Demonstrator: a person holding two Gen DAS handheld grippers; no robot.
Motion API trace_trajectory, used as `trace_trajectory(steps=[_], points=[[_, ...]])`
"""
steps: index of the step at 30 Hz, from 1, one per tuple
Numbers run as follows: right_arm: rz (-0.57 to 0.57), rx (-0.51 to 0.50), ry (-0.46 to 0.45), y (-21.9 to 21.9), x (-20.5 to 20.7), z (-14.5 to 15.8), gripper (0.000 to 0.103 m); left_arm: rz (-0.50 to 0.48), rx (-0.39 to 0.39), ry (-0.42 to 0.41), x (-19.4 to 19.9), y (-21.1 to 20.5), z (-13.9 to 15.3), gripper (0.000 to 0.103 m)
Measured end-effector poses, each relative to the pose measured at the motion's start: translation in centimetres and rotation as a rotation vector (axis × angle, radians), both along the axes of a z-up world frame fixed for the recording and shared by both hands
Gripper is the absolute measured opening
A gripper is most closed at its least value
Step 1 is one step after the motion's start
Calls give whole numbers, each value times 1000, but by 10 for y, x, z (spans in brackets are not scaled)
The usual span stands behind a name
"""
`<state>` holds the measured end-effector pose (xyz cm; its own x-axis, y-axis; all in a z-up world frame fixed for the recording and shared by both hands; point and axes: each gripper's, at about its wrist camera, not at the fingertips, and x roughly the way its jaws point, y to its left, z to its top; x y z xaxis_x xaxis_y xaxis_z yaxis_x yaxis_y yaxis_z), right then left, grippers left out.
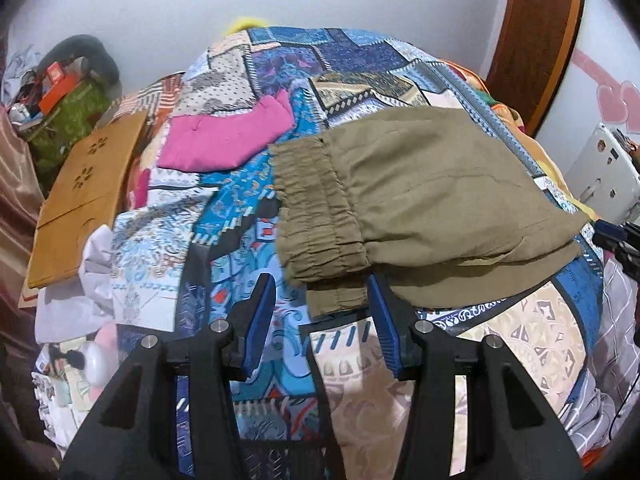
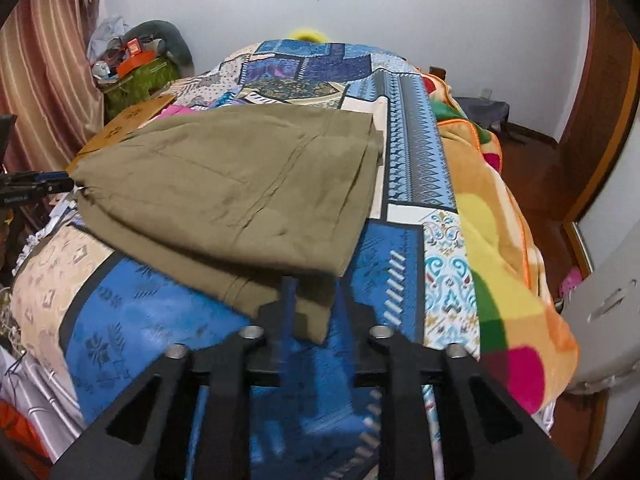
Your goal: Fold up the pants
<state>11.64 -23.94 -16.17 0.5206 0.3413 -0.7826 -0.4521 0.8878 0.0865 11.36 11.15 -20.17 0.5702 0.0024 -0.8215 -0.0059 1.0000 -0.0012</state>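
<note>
**Both grippers parted at the near edge of folded pants**

Left gripper: jaws roughly half apart, blue pads clear of cloth; the lower waistband corner of the olive pants lies between the tips, not pinched. Right gripper: blurred, jaws narrowly parted, a near corner of the pants between them; grip not seen.

Pants lie folded flat on the patchwork bedspread.

Left wrist view only: gathered elastic waistband, folded pink garment beyond it, wooden board at the bed's left side.

Right wrist view only: orange-and-green blanket along the bed's right side, striped curtain, wooden floor.
</note>
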Motion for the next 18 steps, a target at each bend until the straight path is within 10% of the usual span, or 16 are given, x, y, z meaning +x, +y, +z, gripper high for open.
trace_trajectory(steps=[10,18], points=[[184,71,-141,53,-19,41,48,-66,-3,-76,12,-36,42,52],[373,11,-89,115,-12,13,48,-195,-27,-16,34,-88,23,52]])
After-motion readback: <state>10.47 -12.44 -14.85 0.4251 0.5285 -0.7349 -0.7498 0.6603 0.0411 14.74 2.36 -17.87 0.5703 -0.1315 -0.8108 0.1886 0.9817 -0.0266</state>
